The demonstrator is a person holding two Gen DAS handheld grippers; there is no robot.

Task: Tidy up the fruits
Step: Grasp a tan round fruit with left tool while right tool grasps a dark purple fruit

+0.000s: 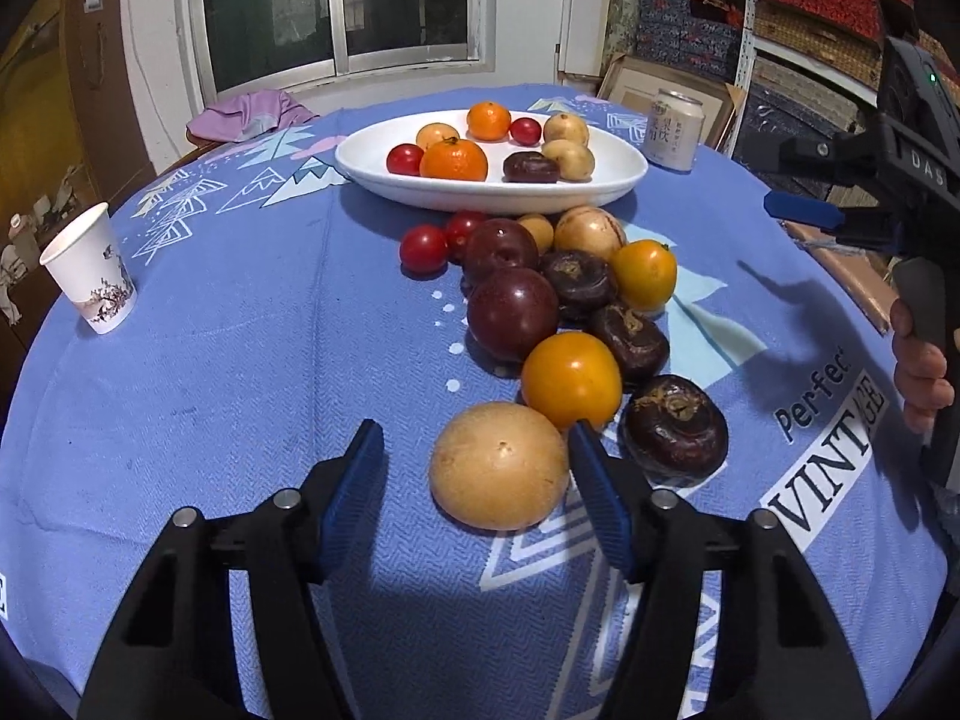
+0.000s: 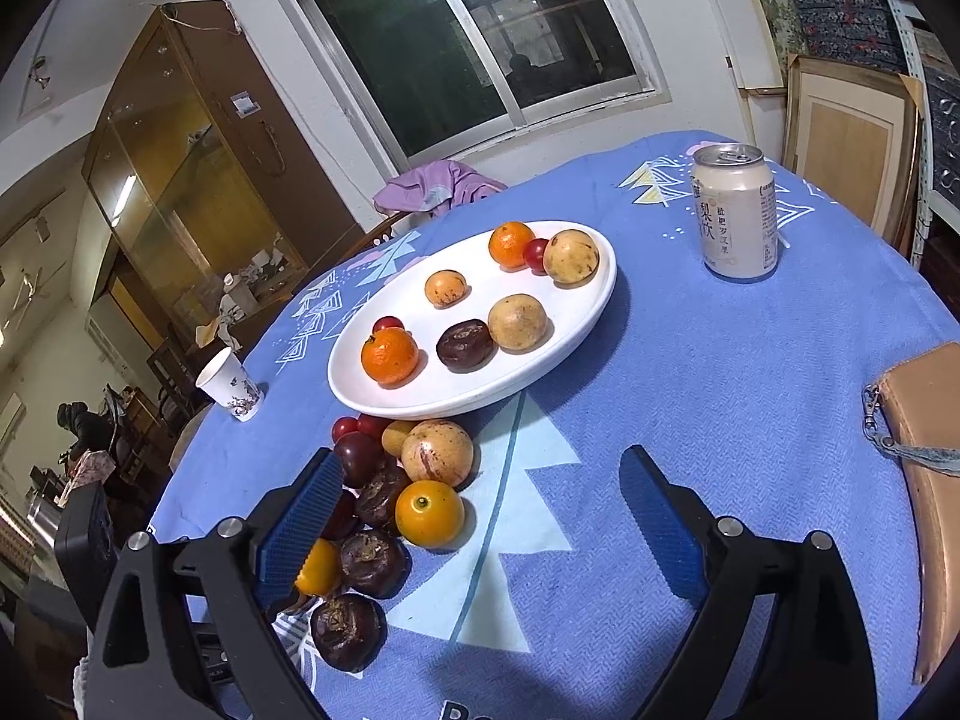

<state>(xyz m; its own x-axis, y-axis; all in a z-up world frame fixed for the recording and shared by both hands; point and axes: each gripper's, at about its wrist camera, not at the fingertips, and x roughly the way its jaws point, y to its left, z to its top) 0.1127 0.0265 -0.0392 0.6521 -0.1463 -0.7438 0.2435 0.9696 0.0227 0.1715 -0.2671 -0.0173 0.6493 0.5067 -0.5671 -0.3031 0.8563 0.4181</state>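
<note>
A white oval plate (image 1: 624, 171) (image 2: 594, 294) holds several fruits: oranges, cherry tomatoes, tan round fruits and a dark water chestnut. A pile of loose fruit lies on the blue cloth in front of it. My left gripper (image 1: 477, 462) is open around a tan round fruit (image 1: 498, 465) at the near end of the pile, its right pad touching or nearly touching it. Beside it lie an orange-yellow fruit (image 1: 571, 379), a dark water chestnut (image 1: 675, 429) and a plum (image 1: 512, 313). My right gripper (image 2: 480, 516) is open and empty above the cloth, right of the pile (image 2: 429, 513); it also shows in the left wrist view (image 1: 804, 213).
A paper cup (image 1: 90, 270) (image 2: 231, 387) stands at the left. A drink can (image 1: 672, 129) (image 2: 735, 213) stands right of the plate. A tan pouch (image 2: 927, 468) lies at the right table edge. A purple cloth (image 1: 252, 114) hangs on a chair beyond the table.
</note>
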